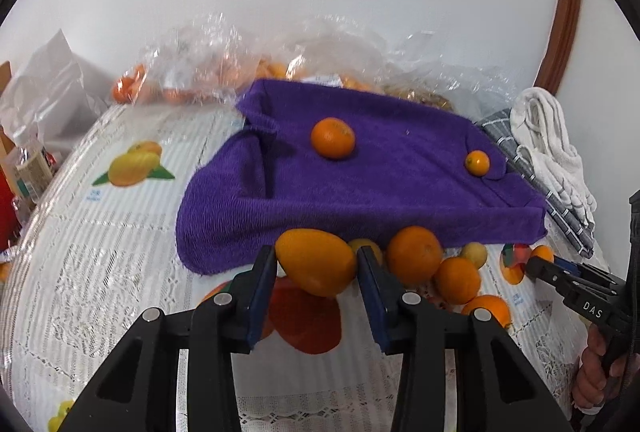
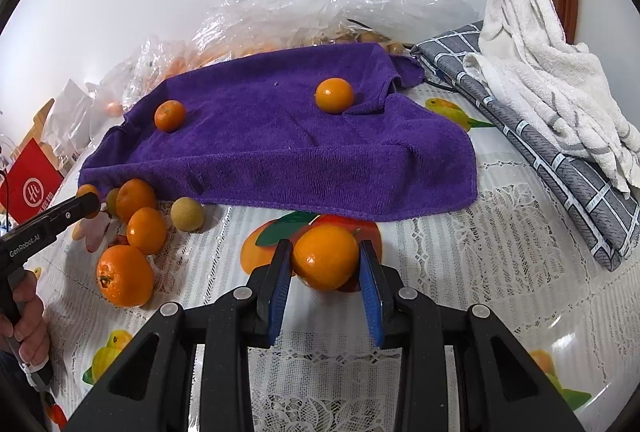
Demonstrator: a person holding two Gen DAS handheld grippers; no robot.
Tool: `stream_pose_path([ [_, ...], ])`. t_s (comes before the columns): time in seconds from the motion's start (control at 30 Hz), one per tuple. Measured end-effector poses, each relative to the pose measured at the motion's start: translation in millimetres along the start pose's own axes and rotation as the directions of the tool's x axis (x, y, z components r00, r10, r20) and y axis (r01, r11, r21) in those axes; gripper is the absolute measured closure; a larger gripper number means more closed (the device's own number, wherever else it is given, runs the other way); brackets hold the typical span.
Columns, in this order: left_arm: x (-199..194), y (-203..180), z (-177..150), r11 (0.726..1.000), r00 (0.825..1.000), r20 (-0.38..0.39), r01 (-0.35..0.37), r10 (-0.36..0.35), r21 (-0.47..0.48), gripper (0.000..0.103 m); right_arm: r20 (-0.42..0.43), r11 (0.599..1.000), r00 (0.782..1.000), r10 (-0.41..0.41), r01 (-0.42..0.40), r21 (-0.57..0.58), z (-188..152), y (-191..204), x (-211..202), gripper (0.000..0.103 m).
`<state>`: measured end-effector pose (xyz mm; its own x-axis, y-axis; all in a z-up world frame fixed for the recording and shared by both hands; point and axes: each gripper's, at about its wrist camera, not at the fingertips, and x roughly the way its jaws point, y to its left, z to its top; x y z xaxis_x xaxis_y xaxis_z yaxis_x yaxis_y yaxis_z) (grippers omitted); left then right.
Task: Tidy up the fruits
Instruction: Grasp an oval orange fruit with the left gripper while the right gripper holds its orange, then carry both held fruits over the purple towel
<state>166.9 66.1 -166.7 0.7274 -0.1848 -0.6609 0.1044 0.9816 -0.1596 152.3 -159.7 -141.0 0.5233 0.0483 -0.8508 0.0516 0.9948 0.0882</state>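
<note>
While both jaws clamped: left gripper (image 1: 317,264) on egg-shaped orange fruit (image 1: 316,262), right gripper (image 2: 325,260) on round orange (image 2: 325,257).

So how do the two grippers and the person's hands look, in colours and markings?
Both grippers are matte black plastic with triangular cut-outs, round silver pins and blue pads lining the jaws. The left gripper carries white "GenRobot.AI" lettering on its side, the right gripper white "DAS". Each has a black pistol-style handle. The left hand and right hand are bare.
</note>
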Motion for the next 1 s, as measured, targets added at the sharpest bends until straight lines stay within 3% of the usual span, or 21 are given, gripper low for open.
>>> stream_pose_path([
  [0.33, -9, -13, 1, 0.998, 0.998, 0.03, 0.05, -0.052, 0.048, 0.064, 0.03, 1.0, 0.999, 0.015, -0.016, 0.027, -2, -3, -6, 0.07],
  [0.67, -25, -16, 6, 0.998, 0.995, 0.088, 0.041, -0.045, 0.052, 0.064, 0.077, 0.996, 0.996, 0.046, -0.052, 0.068, -2, -10, -20, 0.07],
  [1.0, -30, -24, 48, 0.998, 0.994, 0.11, -0.01, 0.003, 0.069, 0.064, 0.162, 0.999, 0.986, 0.039, -0.043, 0.019, 54, -2, -29, 0.07],
])
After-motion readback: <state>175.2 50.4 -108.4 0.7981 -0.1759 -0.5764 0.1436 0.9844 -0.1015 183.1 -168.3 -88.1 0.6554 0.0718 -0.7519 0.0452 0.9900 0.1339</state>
